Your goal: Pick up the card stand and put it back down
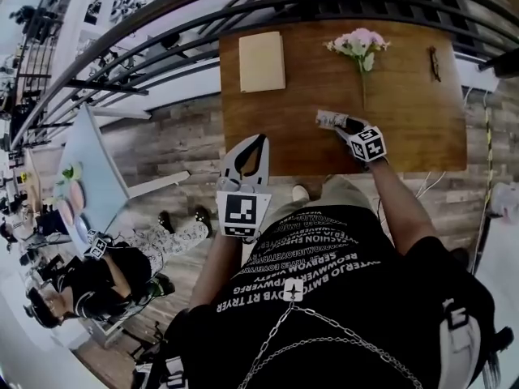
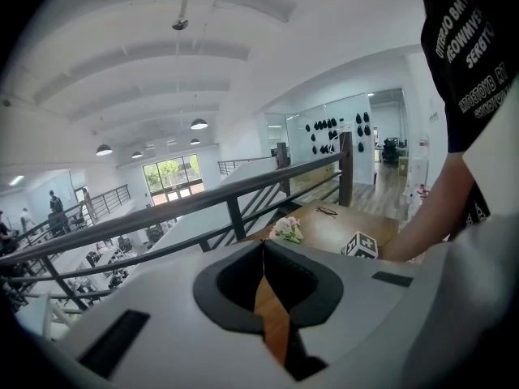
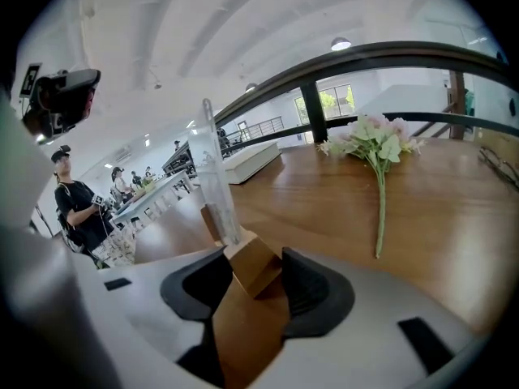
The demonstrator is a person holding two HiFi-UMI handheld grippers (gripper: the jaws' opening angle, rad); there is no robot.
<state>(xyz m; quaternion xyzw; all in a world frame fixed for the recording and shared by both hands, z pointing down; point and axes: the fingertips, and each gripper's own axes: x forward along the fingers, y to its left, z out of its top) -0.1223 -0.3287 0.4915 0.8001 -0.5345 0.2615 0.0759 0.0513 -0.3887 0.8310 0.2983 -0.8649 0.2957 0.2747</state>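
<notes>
On the near right part of the wooden table (image 1: 405, 148), the card stand (image 3: 220, 201) sits down on the top, upright, a clear panel rising from a small wood block. Our right gripper (image 3: 255, 280) has its jaws spread either side of that block. The block sits in the gap and table shows on its left side, so we read no clamp. Our left gripper (image 1: 259, 143) hangs over the table's near edge, well apart from the stand, tips pressed together, nothing in them.

Around it:
- A bunch of pale pink flowers (image 1: 359, 45) lies flat beyond the stand. Blooms are toward the far edge and the stem end points back near the stand, not touching.
- A tan notebook (image 1: 262, 61) lies at the far left corner, well apart.
- Dark-framed glasses (image 1: 435, 63) lie near the far right edge.
- Only the right gripper itself covers part of the stand's base in the head view.

Surface is brown wood, glossy, grain visible. The table butts against a dark metal railing (image 1: 162, 23), with plank floor (image 1: 174, 132) under us. Past the rail we see light tables and people, and one person in black (image 3: 77, 205) stands by a table. The ceiling is white and vaulted, with round pendant lamps (image 2: 199, 124) and big windows (image 2: 170, 177) at the far end.
</notes>
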